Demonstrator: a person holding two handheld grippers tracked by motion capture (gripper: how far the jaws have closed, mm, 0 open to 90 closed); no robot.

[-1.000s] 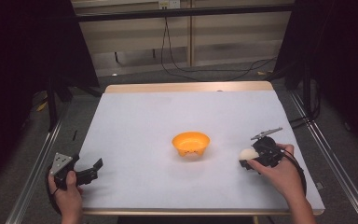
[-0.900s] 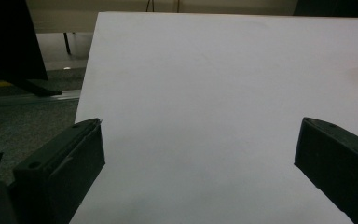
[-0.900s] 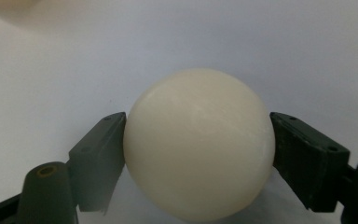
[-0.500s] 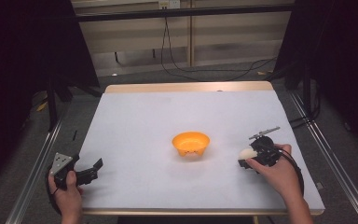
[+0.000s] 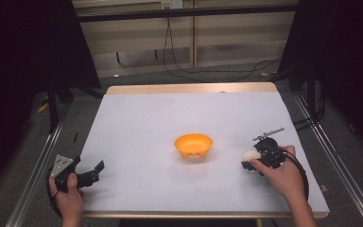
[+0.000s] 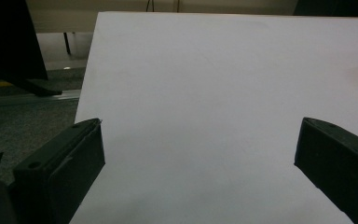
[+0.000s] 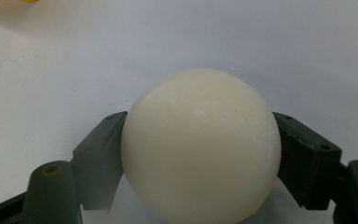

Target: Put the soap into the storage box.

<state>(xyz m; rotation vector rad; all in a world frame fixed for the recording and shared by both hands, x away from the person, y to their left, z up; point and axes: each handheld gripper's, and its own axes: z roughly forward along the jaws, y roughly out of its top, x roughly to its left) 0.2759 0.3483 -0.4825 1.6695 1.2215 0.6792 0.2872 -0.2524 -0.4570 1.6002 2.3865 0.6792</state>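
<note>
A cream-white ball (image 7: 200,144) sits between the two black jaws of my right gripper (image 7: 200,133), and both pads press on its sides. From above, that ball (image 5: 251,155) and right gripper (image 5: 249,161) rest low on the white table sheet (image 5: 170,118), just right of an orange bowl (image 5: 193,144). The bowl stands upright near the table's middle and looks empty. At the front left corner, my left gripper (image 5: 96,172) is held by a hand. Its jaws stand wide apart over bare sheet in the left gripper view (image 6: 200,144), with nothing between them.
The table's wooden far edge (image 5: 191,88) and front edge bound the sheet. Metal rails (image 5: 33,179) run along both sides on the grey floor. Black cables (image 5: 203,71) lie on the floor behind the table. Dark curtains hang left and right.
</note>
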